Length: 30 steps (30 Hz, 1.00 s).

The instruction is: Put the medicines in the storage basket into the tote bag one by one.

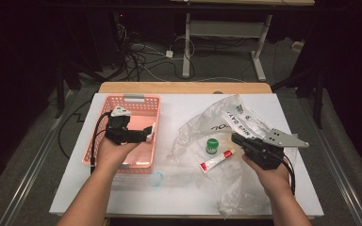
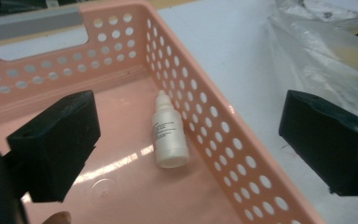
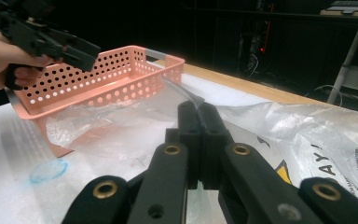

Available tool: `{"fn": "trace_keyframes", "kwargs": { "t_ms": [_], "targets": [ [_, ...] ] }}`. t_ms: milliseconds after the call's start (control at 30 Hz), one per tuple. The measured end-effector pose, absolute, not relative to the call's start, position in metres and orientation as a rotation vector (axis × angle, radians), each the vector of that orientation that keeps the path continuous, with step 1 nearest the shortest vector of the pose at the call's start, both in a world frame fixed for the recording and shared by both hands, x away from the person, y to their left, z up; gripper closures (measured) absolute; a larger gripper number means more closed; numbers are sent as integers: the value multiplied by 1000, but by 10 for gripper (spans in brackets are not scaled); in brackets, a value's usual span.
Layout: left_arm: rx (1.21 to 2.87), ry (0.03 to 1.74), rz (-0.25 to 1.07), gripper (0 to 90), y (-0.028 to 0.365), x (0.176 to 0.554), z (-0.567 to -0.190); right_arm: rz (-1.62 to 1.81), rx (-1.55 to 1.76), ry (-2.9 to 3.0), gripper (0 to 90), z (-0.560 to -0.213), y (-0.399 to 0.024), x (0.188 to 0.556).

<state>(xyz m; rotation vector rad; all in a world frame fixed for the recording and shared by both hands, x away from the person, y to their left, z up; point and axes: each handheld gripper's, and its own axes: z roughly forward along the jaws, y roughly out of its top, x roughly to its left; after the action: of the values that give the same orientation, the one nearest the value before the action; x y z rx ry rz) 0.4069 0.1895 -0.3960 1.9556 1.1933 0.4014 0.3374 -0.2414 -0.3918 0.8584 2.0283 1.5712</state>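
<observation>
Step in hand: unpacking the plastic bag [image 1: 226,127] into the pink basket [image 1: 104,123]; 1 item is already in.
Dropper bottle [image 2: 168,133]: lies on its side on the basket floor, against the perforated right wall.
Left gripper [image 1: 147,133]: over the basket, jaws spread wide and empty, bottle released below them.
Right gripper [image 3: 198,122]: clamped on a fold of the bag's film, pinning the bag.
Left to move: green-capped jar [image 1: 212,145] and red-and-white tube [image 1: 216,160], both by the bag's mouth.
Next move: likely the left gripper crosses to 1 of them, jaws open.
</observation>
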Motion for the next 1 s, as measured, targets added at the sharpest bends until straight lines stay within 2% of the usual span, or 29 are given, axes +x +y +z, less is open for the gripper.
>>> {"fn": "trace_keyframes", "kwargs": {
  "t_ms": [233, 633, 1000],
  "targets": [
    [1993, 1258, 359, 70, 189, 425, -408, 1572, 858, 2028, 900, -391, -241, 337],
    [2123, 1325, 243, 167, 180, 454, -423, 1570, 859, 2033, 900, -393, -240, 338],
    [2211, 1351, 164, 391, 172, 470, -443, 1571, 863, 2032, 900, -393, -241, 338]
  ]
}}
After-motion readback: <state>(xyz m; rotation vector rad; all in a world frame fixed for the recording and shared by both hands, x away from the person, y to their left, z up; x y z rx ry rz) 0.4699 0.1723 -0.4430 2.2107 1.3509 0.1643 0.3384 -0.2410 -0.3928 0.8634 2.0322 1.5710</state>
